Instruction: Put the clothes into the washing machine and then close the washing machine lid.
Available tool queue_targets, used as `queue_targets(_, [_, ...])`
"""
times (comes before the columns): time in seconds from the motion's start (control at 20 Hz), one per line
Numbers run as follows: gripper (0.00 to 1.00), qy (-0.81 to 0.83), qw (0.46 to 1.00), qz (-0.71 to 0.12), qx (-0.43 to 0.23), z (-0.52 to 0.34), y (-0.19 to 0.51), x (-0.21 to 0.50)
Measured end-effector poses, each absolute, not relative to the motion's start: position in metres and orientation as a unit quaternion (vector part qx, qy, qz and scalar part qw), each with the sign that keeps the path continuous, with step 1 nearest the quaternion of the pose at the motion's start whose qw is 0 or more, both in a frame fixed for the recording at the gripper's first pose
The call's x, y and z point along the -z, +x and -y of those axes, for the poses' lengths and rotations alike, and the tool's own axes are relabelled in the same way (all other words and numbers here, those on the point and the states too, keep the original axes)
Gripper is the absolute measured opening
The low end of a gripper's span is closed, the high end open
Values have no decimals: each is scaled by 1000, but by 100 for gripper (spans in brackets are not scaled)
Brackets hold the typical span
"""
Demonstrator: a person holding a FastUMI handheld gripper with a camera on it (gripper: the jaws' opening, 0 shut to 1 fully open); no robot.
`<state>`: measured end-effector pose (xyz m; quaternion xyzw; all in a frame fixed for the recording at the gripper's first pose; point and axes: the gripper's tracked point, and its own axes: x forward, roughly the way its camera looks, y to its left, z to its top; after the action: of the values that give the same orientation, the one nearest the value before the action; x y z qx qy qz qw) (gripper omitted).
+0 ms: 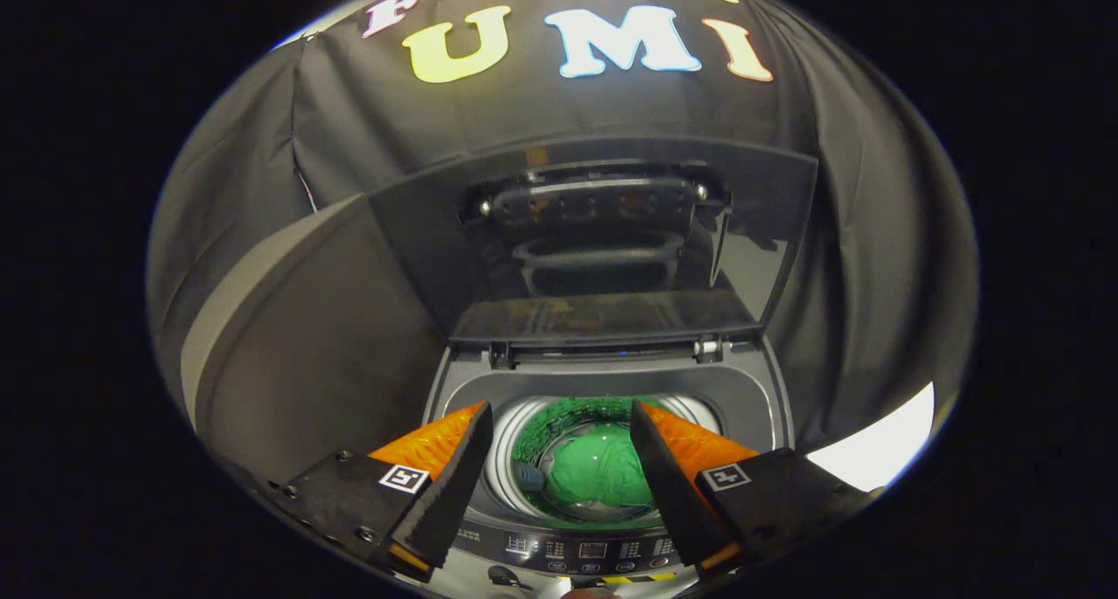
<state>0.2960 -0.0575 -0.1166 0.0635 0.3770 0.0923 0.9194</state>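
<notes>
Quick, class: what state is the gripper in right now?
Gripper: open, holding nothing, fingers spread above the washing machine drum, green clothes lying inside, lid up.

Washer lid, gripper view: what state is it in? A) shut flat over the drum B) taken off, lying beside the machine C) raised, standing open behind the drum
C. The lid stands raised behind the drum opening, where the green garment lies in the drum; the gripper hangs open above it with nothing between its fingers.
</notes>
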Motion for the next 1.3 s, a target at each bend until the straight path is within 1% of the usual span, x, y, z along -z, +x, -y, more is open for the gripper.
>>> queue_targets(0.5, [97,66,947,-298,-99,69,330,28])
queue_targets(0.85, [97,57,960,-255,-99,70,388,-31])
queue_targets(1.05, [97,50,965,-243,-87,68,429,-45])
queue_targets(1.3, [97,40,962,-260,-71,73,469,-24])
